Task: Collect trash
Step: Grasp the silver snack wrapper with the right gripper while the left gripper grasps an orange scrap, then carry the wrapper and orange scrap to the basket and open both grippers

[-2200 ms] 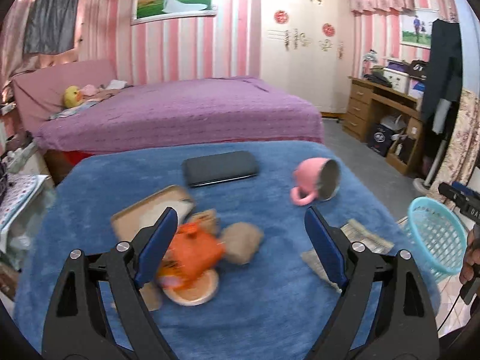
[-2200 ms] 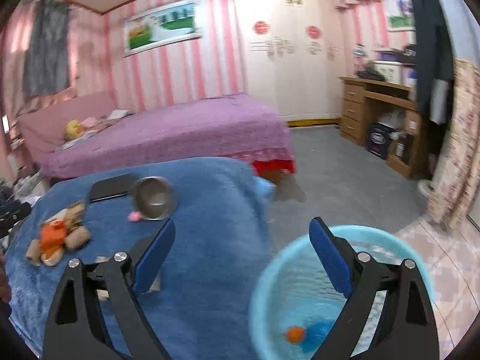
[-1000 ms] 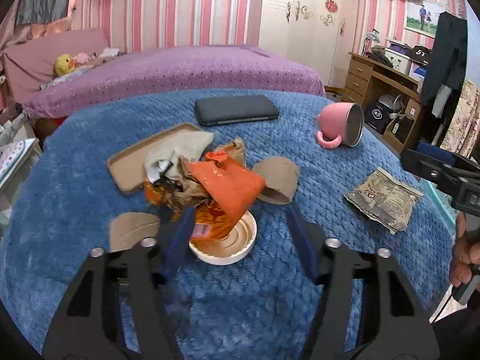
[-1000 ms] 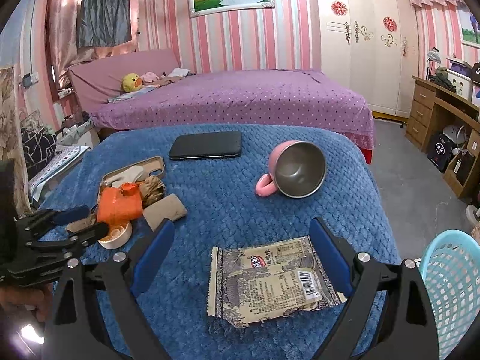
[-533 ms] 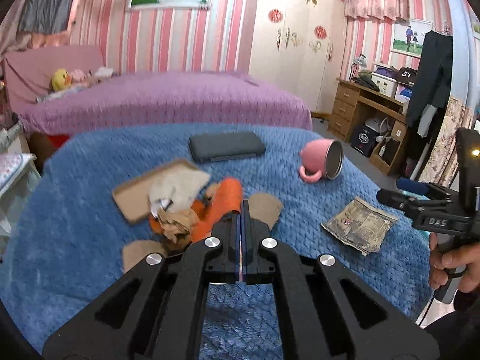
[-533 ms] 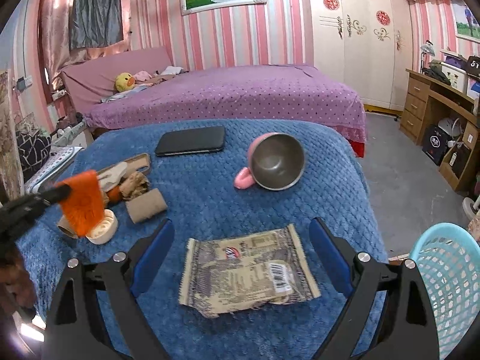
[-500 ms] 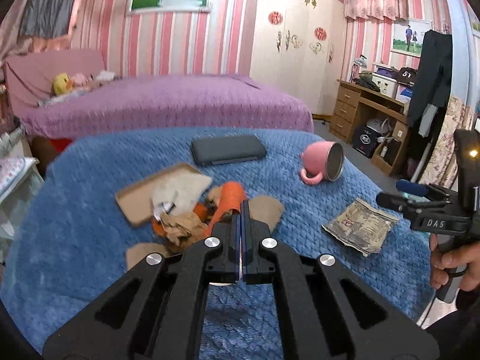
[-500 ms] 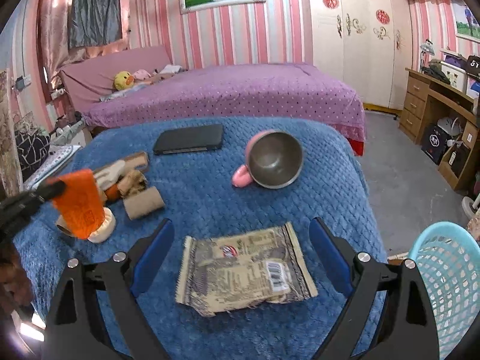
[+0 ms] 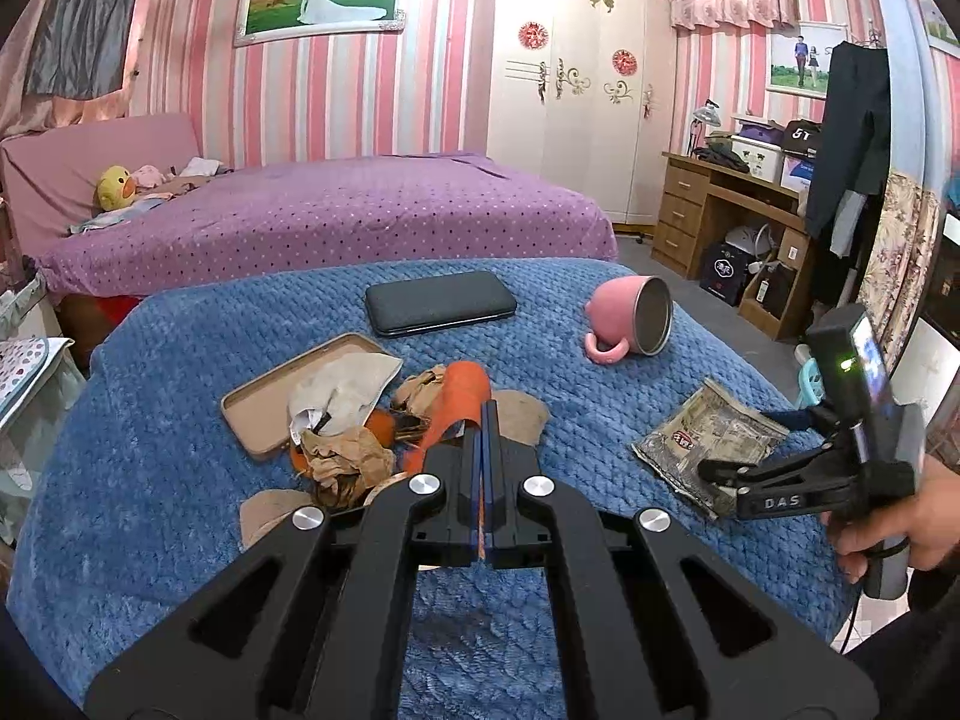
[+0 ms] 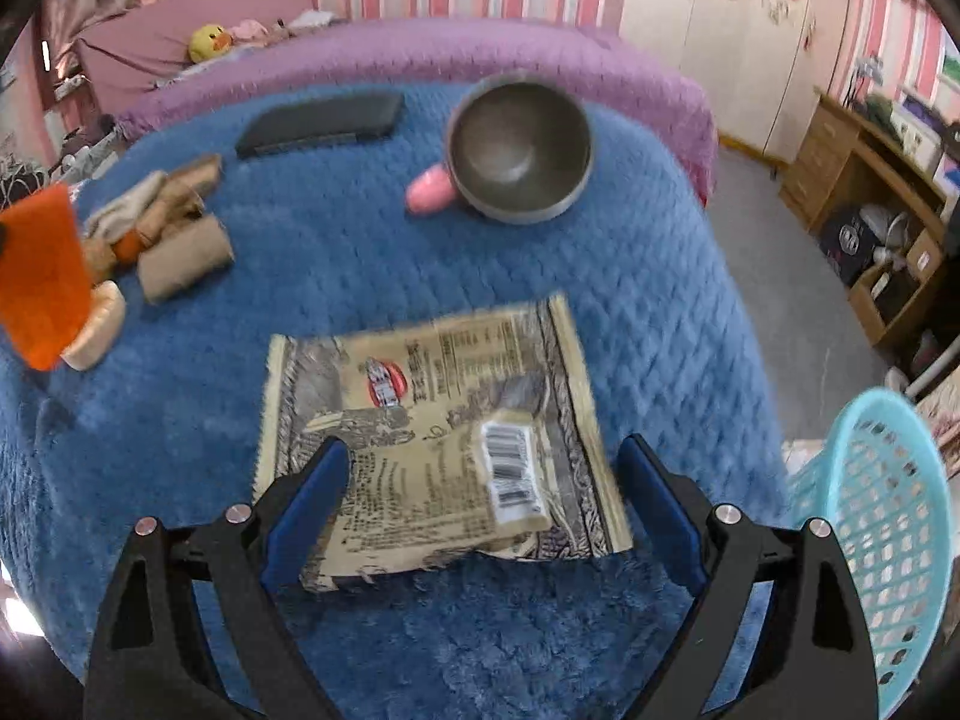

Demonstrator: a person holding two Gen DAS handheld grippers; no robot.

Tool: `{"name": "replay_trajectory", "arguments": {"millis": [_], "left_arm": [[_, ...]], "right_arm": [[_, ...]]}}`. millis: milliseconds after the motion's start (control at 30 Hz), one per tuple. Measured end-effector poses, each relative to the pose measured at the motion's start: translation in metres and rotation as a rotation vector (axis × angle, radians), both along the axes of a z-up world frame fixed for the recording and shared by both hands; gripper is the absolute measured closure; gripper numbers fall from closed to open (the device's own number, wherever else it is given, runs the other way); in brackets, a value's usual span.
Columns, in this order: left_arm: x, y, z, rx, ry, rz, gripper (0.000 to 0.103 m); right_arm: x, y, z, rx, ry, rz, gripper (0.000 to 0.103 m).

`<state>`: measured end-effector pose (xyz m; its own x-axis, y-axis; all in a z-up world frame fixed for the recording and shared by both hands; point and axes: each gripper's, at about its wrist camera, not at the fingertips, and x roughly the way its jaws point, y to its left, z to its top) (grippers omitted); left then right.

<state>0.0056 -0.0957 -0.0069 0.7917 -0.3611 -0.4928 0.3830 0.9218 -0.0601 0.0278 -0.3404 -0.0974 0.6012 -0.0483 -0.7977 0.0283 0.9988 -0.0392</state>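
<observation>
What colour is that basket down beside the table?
The basket is light turquoise blue with a lattice of holes, seen best in the right wrist view.

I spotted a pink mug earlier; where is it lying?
The pink mug lies tipped on its side on the blue blanket, right of the black phone and beyond the snack wrapper.

walls (image 9: 300, 102): pink-white stripes | wardrobe (image 9: 570, 90): white, back corner | bed (image 9: 336, 210): purple dotted cover | desk (image 9: 720, 204): wooden, right wall | floor (image 10: 798, 276): grey
</observation>
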Motion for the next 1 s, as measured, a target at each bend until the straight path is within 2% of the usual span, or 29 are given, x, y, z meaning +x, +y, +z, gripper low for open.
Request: {"name": "replay_trajectory", "arguments": {"millis": [67, 100, 133, 200, 233, 333, 567, 667, 1000], "left_arm": [[-0.001, 0.000, 0.000, -0.002, 0.001, 0.002, 0.103], [-0.001, 0.000, 0.001, -0.003, 0.000, 0.003, 0.103], [-0.001, 0.000, 0.001, -0.005, 0.000, 0.003, 0.103], [-0.002, 0.002, 0.001, -0.010, 0.000, 0.004, 0.103], [-0.002, 0.002, 0.001, -0.011, 0.002, 0.004, 0.103], [-0.005, 0.001, 0.003, -0.014, -0.002, 0.003, 0.103], [-0.008, 0.004, 0.009, -0.021, -0.028, 0.013, 0.103], [-0.011, 0.005, 0.012, -0.031, -0.040, 0.014, 0.103], [-0.015, 0.000, 0.019, -0.046, -0.060, -0.003, 0.103]], "right_arm": [[0.001, 0.001, -0.001, 0.022, -0.003, 0.018, 0.016], [0.001, 0.003, 0.000, 0.028, -0.006, 0.030, 0.026], [-0.001, 0.006, 0.002, 0.018, -0.015, 0.041, 0.043], [-0.002, 0.010, 0.004, 0.021, -0.020, 0.058, 0.062], [-0.002, 0.011, 0.004, 0.056, -0.016, 0.080, 0.070], [-0.007, 0.017, 0.013, 0.082, -0.060, 0.112, 0.082], [-0.035, 0.030, 0.054, 0.115, -0.248, 0.146, 0.085], [-0.045, 0.036, 0.069, 0.094, -0.311, 0.145, 0.085], [-0.056, 0.032, 0.088, 0.113, -0.394, 0.126, 0.085]]}}
